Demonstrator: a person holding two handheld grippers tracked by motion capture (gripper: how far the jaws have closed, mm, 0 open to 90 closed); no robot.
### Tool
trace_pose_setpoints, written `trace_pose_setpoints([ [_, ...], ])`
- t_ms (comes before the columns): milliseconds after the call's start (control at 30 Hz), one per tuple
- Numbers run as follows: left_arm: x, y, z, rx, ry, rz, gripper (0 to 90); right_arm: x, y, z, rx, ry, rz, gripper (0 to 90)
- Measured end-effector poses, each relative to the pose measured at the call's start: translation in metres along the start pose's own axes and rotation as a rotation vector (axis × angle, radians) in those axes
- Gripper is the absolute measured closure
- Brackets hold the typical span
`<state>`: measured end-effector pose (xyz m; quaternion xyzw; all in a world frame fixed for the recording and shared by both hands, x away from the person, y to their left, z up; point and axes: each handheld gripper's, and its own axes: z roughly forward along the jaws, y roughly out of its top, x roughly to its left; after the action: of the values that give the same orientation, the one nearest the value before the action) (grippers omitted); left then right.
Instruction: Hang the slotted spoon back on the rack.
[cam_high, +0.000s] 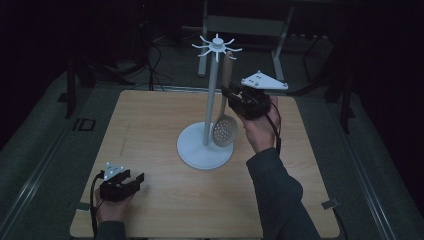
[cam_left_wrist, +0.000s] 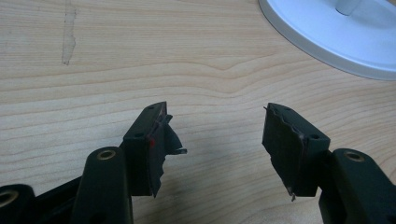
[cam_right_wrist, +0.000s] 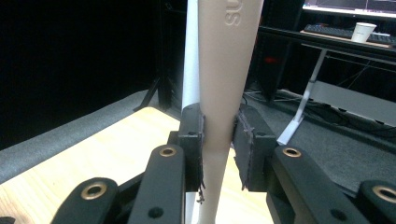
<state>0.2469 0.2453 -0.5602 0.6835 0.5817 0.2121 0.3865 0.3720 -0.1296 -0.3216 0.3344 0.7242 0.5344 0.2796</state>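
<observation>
**Right gripper clamped on slotted spoon at the rack; left gripper idle**

While your right hand (cam_high: 260, 131) holds the right gripper (cam_high: 231, 95) raised beside the white utensil rack (cam_high: 210, 100), its jaws are closed on the handle of the slotted spoon (cam_high: 225, 127). In the right gripper view, both black pads press against the pale handle (cam_right_wrist: 219, 102) from either side, and the rack's white pole (cam_right_wrist: 190, 60) stands directly behind it. The spoon hangs upright: its handle runs up toward the pronged crown (cam_high: 217, 46) at the top of the pole, and its perforated bowl sits low, just above the rack's round base (cam_high: 200, 150) and just beside the pole. Whether the handle's tip is hooked on a prong cannot be told from these views.

Your left gripper (cam_high: 131, 180) rests low at the near left corner of the wooden table (cam_high: 150, 115), well apart from the rack. Its jaws stand apart with nothing between them; bare wood grain shows in the gap, and the edge of the base (cam_left_wrist: 327, 42) lies ahead to one side.
</observation>
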Motion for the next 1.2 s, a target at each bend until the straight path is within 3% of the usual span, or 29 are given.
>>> trace_pose_setpoints([
  [633, 0.0000, 0.0000, -0.0001, 0.000, -0.002, 0.000, 41.1, 0.0028, -0.0002, 0.0089, 0.004, 0.001, 0.020, 73.6],
  [833, 0.0002, 0.0000, -0.0003, 0.000, -0.002, 0.000, 41.1, 0.0046, -0.0014, 0.0084, -0.004, -0.021, 0.007, 71.8],
  [1033, -0.0003, 0.0000, 0.0001, 0.001, -0.002, 0.001, 41.1, 0.0050, -0.0039, 0.0052, -0.039, -0.046, -0.013, 54.3],
  [1200, -0.0005, 0.0000, 0.0004, 0.002, -0.003, 0.001, 41.1, 0.0053, -0.0056, 0.0050, -0.020, -0.068, -0.017, 41.2],
])
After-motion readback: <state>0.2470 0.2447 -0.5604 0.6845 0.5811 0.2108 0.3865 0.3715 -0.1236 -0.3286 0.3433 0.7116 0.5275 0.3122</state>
